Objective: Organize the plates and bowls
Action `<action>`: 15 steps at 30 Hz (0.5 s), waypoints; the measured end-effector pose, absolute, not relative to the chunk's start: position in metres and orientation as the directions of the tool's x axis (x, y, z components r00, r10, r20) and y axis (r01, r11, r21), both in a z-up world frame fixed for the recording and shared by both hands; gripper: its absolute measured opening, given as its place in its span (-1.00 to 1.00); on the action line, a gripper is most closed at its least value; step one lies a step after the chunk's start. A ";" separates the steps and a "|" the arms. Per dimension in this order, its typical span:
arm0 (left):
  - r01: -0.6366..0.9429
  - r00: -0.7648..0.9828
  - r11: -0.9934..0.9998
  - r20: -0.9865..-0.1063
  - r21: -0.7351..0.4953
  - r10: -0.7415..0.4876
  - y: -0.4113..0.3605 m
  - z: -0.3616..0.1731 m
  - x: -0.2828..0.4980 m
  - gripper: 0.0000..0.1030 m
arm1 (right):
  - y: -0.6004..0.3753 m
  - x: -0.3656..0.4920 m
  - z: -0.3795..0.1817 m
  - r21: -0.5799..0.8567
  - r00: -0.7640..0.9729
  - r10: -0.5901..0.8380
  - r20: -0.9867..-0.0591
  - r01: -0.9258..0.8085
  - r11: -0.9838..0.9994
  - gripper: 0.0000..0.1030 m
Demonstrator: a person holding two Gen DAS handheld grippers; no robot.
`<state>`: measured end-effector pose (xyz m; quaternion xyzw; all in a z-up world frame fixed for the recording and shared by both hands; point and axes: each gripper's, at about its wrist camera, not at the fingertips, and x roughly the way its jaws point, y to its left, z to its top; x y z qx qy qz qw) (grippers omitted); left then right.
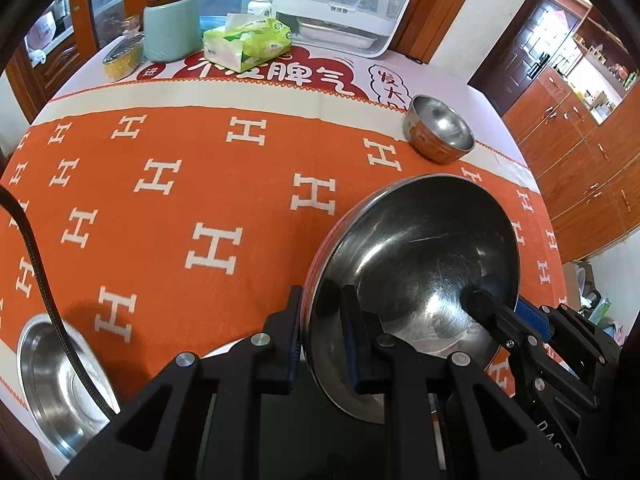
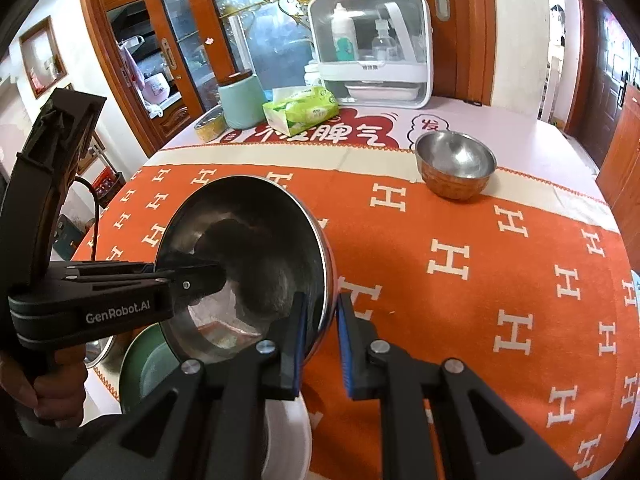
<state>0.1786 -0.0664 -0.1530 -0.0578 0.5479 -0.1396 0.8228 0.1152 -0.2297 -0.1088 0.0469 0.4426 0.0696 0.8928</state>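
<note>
Orange cloth printed with white H shapes covers the table, with wooden cabinets and a glass door behind it. Far left, near the table's edge, a steel dish lies flat, a black cable draped across it. Toward the back stand a mint canister, a tissue pack and a white rack. Nearer, the big bowl hangs tilted on edge above the cloth, caught between both tools: the left gripper pinches its near rim, one finger inside and one outside, and the right gripper nips the opposite rim the same way. Below it, in the right view, sit a green dish and a white plate. Right and further back a small bowl stands upright, well apart. My worry is the polished steel: two thin edge grips on a tipped bowl could slip if the hands drift apart or twist unevenly, and it would clatter onto the crockery beneath. That loose cable could also snag the steel dish.
</note>
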 end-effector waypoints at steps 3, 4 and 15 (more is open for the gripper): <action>0.161 0.373 0.953 -0.878 -0.258 -0.301 -0.061 -0.148 0.168 -0.69 | -0.223 0.107 -0.101 0.127 0.614 0.160 -0.773 -0.098 0.987 -0.72; 0.159 0.379 0.952 -0.875 -0.261 -0.303 -0.058 -0.147 0.163 -0.69 | -0.221 0.105 -0.099 0.124 0.618 0.160 -0.770 -0.102 0.987 -0.72; 0.113 0.430 0.958 -0.856 -0.265 -0.287 -0.029 -0.131 0.121 -0.69 | -0.193 0.080 -0.083 0.080 0.635 0.182 -0.750 -0.186 0.979 -0.72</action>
